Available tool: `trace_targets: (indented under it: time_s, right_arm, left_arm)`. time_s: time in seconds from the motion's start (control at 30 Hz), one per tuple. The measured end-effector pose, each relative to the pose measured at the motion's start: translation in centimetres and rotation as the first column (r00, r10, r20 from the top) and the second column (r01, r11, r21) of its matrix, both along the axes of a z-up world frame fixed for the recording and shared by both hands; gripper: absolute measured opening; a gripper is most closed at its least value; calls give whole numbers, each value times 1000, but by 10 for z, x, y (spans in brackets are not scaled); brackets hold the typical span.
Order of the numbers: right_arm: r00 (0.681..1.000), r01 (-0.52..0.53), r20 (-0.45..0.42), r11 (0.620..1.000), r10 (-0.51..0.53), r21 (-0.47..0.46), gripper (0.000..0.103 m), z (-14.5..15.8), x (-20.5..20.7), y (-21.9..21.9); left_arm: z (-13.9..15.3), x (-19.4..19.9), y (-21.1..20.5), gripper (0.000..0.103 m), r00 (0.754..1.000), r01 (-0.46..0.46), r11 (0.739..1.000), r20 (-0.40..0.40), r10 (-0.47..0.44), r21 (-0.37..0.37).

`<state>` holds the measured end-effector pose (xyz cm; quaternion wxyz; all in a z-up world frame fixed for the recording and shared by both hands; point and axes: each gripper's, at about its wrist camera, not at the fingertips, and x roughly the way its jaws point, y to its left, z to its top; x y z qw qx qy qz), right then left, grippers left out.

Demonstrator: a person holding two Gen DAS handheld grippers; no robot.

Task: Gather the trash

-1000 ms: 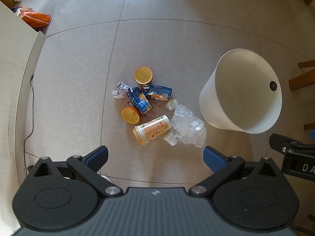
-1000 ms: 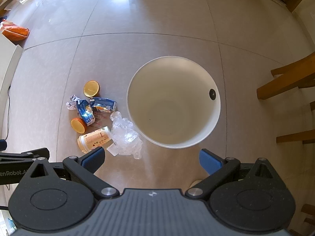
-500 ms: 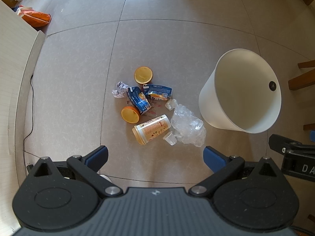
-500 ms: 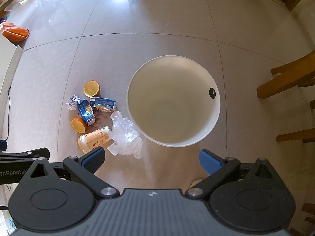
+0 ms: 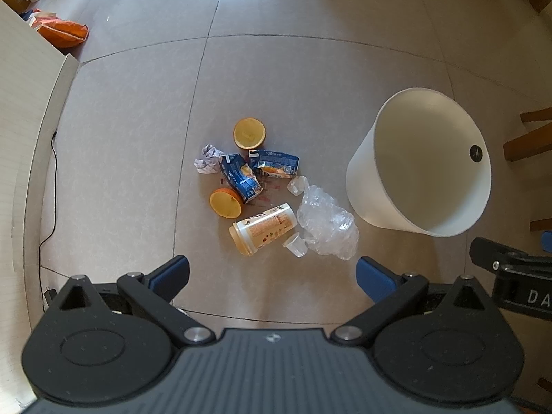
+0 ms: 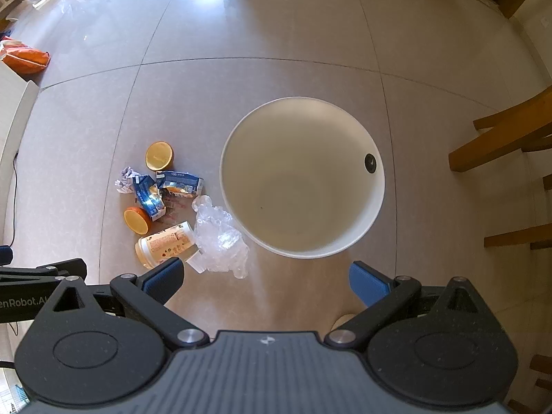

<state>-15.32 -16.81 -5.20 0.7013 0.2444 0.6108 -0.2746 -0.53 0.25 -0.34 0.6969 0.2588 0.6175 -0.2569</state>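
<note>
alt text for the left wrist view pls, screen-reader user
A small pile of trash lies on a tiled floor ahead of the open left gripper: two orange halves, two crushed blue cartons, a tipped paper cup, crumpled clear plastic and a paper wad. An empty white bin stands to the right of the pile.

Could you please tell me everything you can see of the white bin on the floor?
The white bin is a round, tapered tub, wider at the rim than at the base, smooth and matte like plastic. It stands upright on the tiled floor with no lid. The right wrist view looks straight in: nothing lies inside apart from a few dark specks. A small round black badge sits on the inner wall near the rim. The crumpled clear plastic lies against its side; neither gripper touches it.
</note>
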Motion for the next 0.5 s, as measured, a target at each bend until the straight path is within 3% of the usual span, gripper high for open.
trace_targets:
  time_s: [0.5]
  right_arm:
    - [1000,-9,-3,1000,9,-11,103,-8,-2,2]
  left_arm:
    - [-7,0,-3,102,1000,-14,1000,0,14,-23]
